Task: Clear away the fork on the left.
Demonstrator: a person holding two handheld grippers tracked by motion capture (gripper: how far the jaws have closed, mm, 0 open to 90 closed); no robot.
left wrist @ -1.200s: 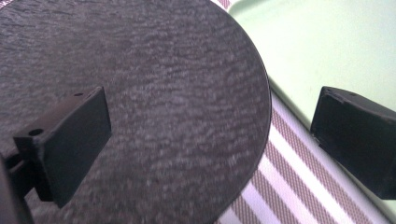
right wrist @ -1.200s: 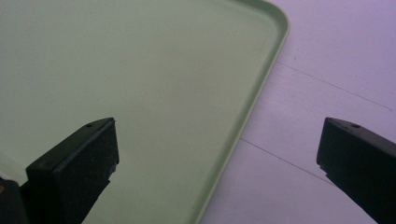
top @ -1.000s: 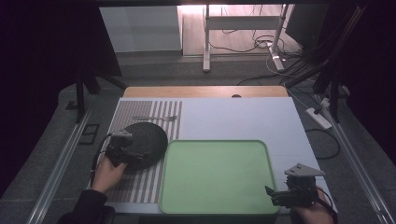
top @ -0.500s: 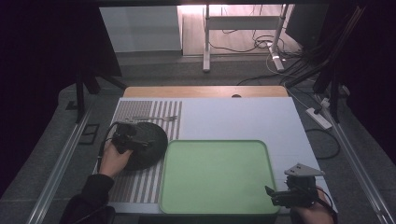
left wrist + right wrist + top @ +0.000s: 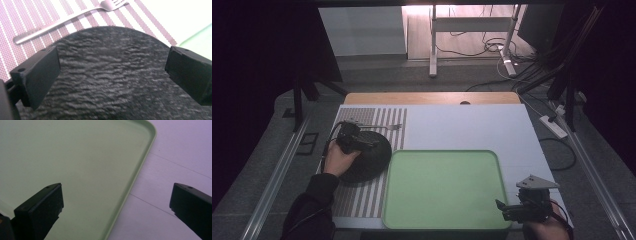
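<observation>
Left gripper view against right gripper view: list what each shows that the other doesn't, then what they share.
Left gripper view alone: the black textured plate under the open jaws of the left gripper, a steel fork beyond it, and the striped placemat.

Right gripper view alone: the right gripper, jaws open, straddling the tray's raised rim, and faint seam lines across the table.

Both: the green tray, a mere corner in the left gripper view, and the white table.
</observation>
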